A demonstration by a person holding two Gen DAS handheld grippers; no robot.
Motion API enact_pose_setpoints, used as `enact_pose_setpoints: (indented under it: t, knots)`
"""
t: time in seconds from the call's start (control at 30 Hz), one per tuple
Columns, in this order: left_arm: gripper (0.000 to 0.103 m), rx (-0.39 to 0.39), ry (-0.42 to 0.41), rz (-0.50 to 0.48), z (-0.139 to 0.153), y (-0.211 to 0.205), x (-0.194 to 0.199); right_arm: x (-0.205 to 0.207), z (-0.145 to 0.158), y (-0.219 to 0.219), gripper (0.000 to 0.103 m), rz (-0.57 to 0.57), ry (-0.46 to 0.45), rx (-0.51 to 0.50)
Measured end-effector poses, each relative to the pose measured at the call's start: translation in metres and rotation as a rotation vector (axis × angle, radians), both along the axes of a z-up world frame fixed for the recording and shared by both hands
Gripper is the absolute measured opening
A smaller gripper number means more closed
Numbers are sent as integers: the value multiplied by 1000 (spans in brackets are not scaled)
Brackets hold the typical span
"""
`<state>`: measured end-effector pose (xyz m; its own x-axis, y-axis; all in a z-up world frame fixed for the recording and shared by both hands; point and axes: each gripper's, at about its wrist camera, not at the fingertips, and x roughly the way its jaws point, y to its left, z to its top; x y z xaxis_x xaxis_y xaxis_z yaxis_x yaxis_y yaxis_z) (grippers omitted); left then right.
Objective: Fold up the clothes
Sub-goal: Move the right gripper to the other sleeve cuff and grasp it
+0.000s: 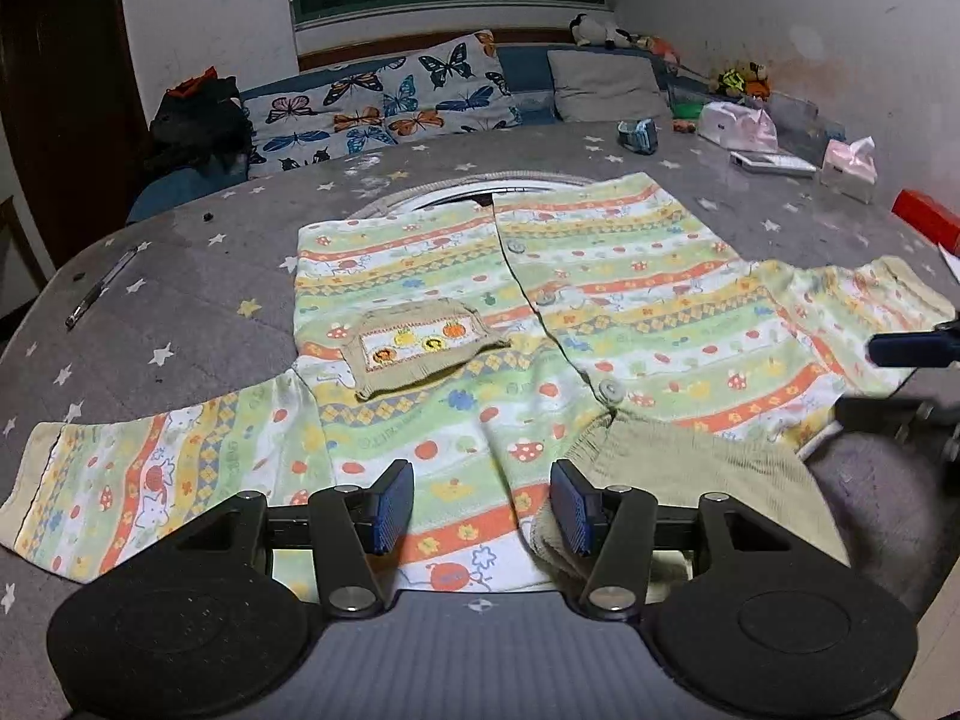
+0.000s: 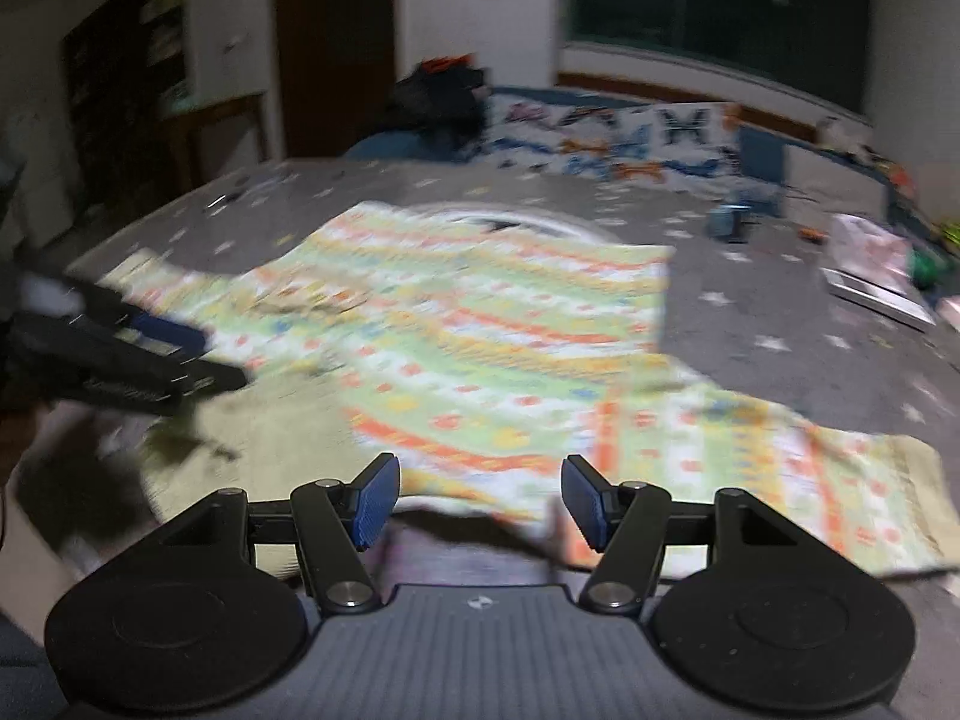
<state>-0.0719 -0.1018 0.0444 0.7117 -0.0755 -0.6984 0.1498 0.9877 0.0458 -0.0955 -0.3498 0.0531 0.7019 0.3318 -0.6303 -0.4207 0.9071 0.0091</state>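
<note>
Two tools, left tool (image 1: 482,507) and right tool (image 2: 480,501), hover wide apart-jawed, gripping nothing, over a striped shirt (image 1: 600,306) spread flat on the bed (image 1: 180,276).

The cardigan (image 1: 600,312) was banded in pale green, white, yellow and orange, dotted with red mushrooms and fruit, with a khaki-trimmed pocket (image 1: 414,354) and khaki hem. The bedspread (image 1: 192,276) was grey with white and yellow stars. The pillow (image 1: 384,102) showed blue, orange and black butterflies on white
</note>
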Motion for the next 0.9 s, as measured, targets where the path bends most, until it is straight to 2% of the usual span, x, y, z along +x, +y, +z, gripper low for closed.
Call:
enact_pose_setpoints:
  t: [0.17, 0.5, 0.63, 0.9]
  knots:
    - [54, -20, -15, 8, 8, 4, 1, 12, -1, -53, 60, -203, -17, -11]
    - [55, -27, 7, 13, 7, 0, 6, 42, -27, -164, 57, -599, -7, -51]
    - [56, -27, 4, 21, 10, -1, 9, 48, -35, -187, 56, -669, 8, -30]
    - [56, -24, 21, 11, 8, -6, 10, 52, -37, -194, 51, -675, 3, -1]
